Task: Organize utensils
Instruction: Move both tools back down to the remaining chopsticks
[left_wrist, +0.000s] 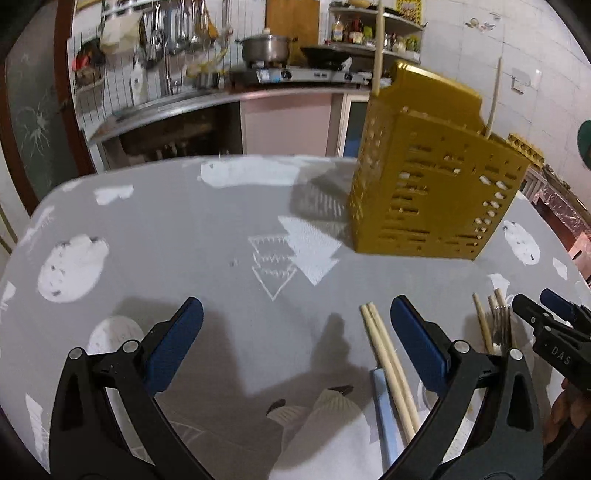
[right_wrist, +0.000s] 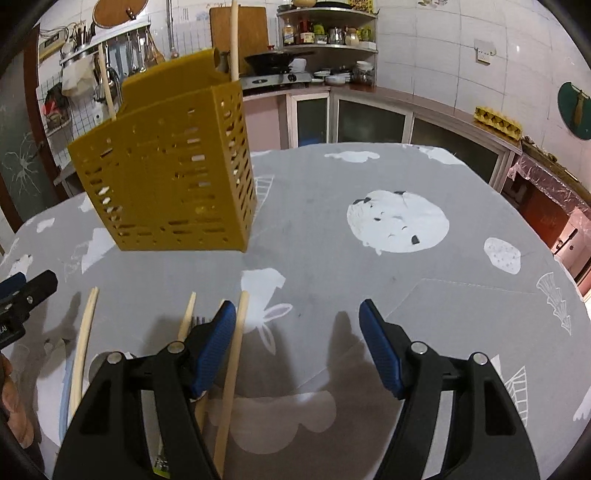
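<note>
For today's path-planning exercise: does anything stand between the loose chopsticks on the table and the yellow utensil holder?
Nothing visible does. The chopsticks lie near the right gripper, and only bare tablecloth separates them from the yellow holder, which already holds two sticks.

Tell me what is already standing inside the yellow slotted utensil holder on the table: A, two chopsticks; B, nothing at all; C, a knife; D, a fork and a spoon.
A: two pale chopsticks rise out of the top of the yellow holder, one at each end, while more chopsticks and a fork lie on the table.
</note>
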